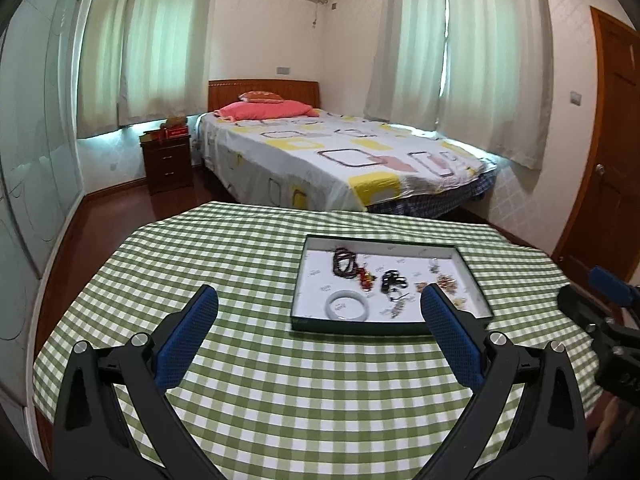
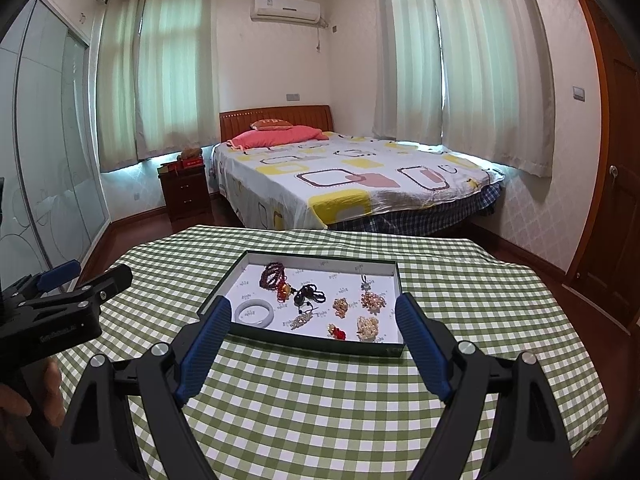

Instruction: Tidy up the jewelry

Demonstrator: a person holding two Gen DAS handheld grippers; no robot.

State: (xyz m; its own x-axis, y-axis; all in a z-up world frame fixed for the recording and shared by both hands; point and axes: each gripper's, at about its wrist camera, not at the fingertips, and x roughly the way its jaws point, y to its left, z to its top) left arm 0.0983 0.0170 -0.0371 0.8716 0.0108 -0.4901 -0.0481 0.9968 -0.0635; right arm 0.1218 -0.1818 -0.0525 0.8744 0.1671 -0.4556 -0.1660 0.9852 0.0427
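A shallow dark-rimmed tray (image 1: pixel 352 326) (image 2: pixel 308 345) with a white floor lies on the green checked tablecloth. In it lie a white jade bangle (image 1: pixel 347 307) (image 2: pixel 254 312), dark red bead bracelets (image 1: pixel 345 263) (image 2: pixel 273 274), a black cord pendant (image 1: pixel 391 280) (image 2: pixel 308 295), a red charm (image 2: pixel 338 333) and several pale bead clusters (image 2: pixel 367 327). My left gripper (image 1: pixel 320 300) is open and empty, above the cloth just short of the tray. My right gripper (image 2: pixel 314 310) is open and empty, its fingertips at the tray's near edge.
The table (image 1: pixel 280 400) is covered by the checked cloth, and its edges fall away left and right. Behind it stand a bed (image 2: pixel 352 184), a nightstand (image 2: pixel 186 190), curtains and a wooden door (image 2: pixel 616 200). The other gripper shows at each view's side (image 1: pixel 608 320) (image 2: pixel 60 304).
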